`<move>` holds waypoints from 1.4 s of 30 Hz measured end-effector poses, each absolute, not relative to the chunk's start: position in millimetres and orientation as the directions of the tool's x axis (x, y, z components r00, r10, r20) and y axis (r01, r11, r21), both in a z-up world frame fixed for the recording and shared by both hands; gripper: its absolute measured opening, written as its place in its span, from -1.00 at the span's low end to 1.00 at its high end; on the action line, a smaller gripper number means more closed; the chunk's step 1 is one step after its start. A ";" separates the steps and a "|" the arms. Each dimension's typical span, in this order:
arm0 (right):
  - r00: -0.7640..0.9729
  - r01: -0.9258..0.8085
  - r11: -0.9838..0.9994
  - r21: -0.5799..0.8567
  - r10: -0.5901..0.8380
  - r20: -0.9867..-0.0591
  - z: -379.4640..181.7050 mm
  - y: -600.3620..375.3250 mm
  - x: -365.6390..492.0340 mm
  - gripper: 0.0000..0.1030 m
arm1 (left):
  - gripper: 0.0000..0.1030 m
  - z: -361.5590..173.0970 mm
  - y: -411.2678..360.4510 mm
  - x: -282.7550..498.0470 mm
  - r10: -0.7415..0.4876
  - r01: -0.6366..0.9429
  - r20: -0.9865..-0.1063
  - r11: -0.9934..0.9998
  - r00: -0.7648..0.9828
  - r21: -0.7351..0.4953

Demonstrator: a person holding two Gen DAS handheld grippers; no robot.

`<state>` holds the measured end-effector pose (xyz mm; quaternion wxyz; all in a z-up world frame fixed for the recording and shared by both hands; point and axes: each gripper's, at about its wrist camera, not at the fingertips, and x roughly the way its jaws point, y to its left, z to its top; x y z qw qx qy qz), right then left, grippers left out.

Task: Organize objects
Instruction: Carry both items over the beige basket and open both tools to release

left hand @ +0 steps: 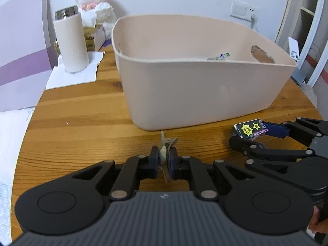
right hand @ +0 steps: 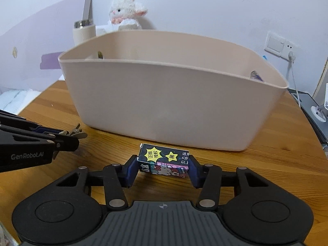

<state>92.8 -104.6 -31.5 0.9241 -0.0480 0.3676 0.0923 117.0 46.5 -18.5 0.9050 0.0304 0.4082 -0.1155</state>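
Observation:
A beige plastic bin [left hand: 194, 94] stands on the wooden table [left hand: 82, 123], just beyond both grippers; it also shows in the right wrist view [right hand: 170, 106]. My left gripper [left hand: 164, 160] is shut on a small beige hair clip [left hand: 165, 151], held just above the table in front of the bin; the clip shows from the side in the right wrist view [right hand: 74, 132]. My right gripper [right hand: 163, 168] is shut on a small cartoon-printed box [right hand: 164, 161] with yellow star stickers, low over the table. The box also shows in the left wrist view [left hand: 249, 131]. Some small items lie inside the bin [left hand: 219, 56].
A beige tumbler with a metal top [left hand: 70, 41] stands on a white sheet [left hand: 75, 73] at the back left. A white plush lamb [left hand: 96, 2] sits behind it. A purple-and-white box [left hand: 20, 51] is at the far left. A wall socket with cable [right hand: 287, 53] is at right.

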 end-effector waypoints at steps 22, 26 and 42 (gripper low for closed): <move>0.865 -0.176 0.984 -0.002 0.154 -0.478 90.3 -155.6 81.3 -0.09 | -0.77 84.2 18.0 106.0 -0.205 0.277 -0.541 0.959 0.816 0.054; 0.881 -0.155 0.988 -0.021 0.129 -0.455 101.7 -159.8 95.3 -0.09 | -0.77 91.4 6.7 125.5 -0.181 0.264 -0.532 0.961 0.827 0.084; 0.812 -0.088 0.995 -0.048 0.044 -0.582 56.0 -163.2 175.6 -0.09 | -0.77 32.4 -31.1 223.7 -0.026 0.149 -0.722 0.983 0.692 0.107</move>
